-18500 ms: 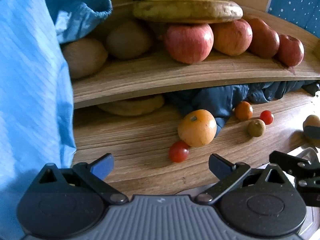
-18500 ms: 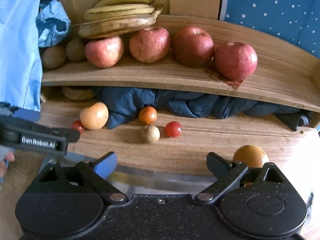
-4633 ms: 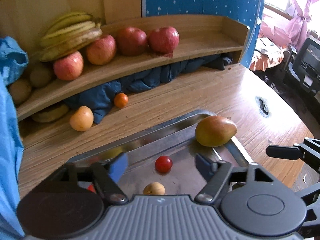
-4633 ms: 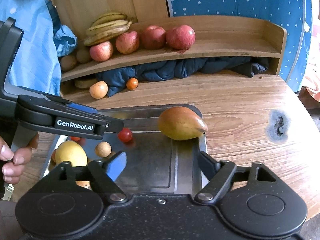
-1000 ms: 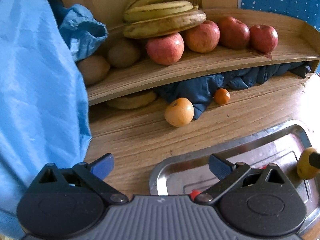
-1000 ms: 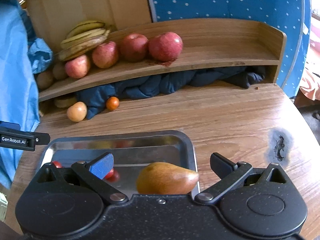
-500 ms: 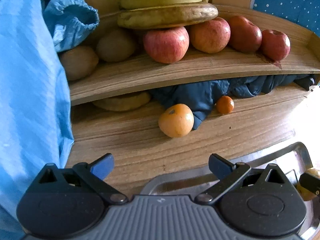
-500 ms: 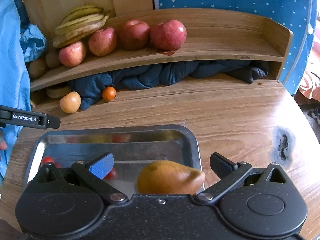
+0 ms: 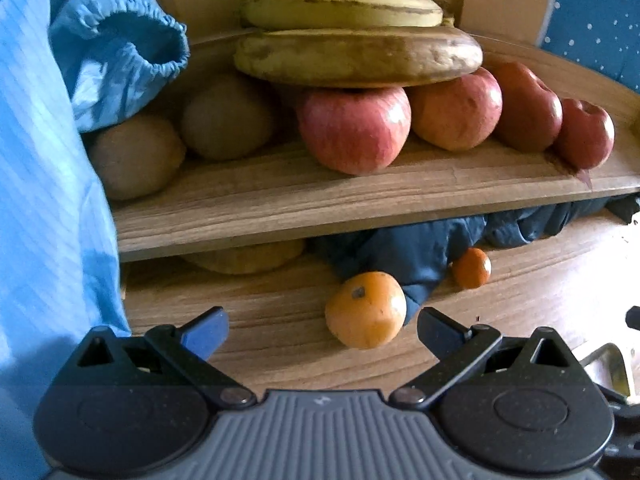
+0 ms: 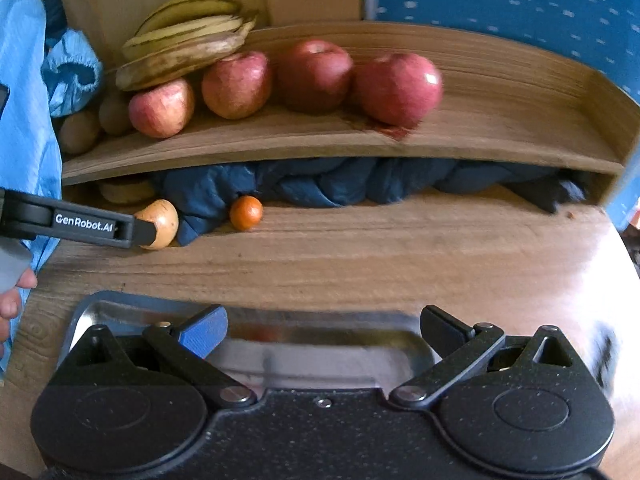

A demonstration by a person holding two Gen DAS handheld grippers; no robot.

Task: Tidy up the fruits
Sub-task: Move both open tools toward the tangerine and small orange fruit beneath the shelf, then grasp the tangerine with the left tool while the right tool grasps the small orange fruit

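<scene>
My left gripper [image 9: 322,326] is open and empty, low over the wooden table, with a large orange fruit [image 9: 365,309] just ahead between its fingertips. A small orange [image 9: 471,268] lies further right against dark blue cloth [image 9: 404,256]. In the right wrist view the left gripper's finger [image 10: 96,226] reaches the same large fruit [image 10: 162,222], and the small orange [image 10: 246,212] sits to its right. My right gripper [image 10: 322,328] is open and empty above the metal tray [image 10: 312,350]. Apples [image 9: 356,128] and bananas [image 9: 356,52] rest on the shelf.
A curved wooden shelf [image 10: 320,140] also holds brown kiwis [image 9: 136,156] at its left end. A flat fruit [image 9: 244,258] lies under the shelf. Blue fabric [image 9: 48,200] hangs on the left. The tray corner [image 9: 604,360] shows at the lower right of the left wrist view.
My left gripper has moved forward and down toward the large orange fruit, which now lies close between its fingertips. My right gripper has moved forward over the tray, and the mango is out of view.
</scene>
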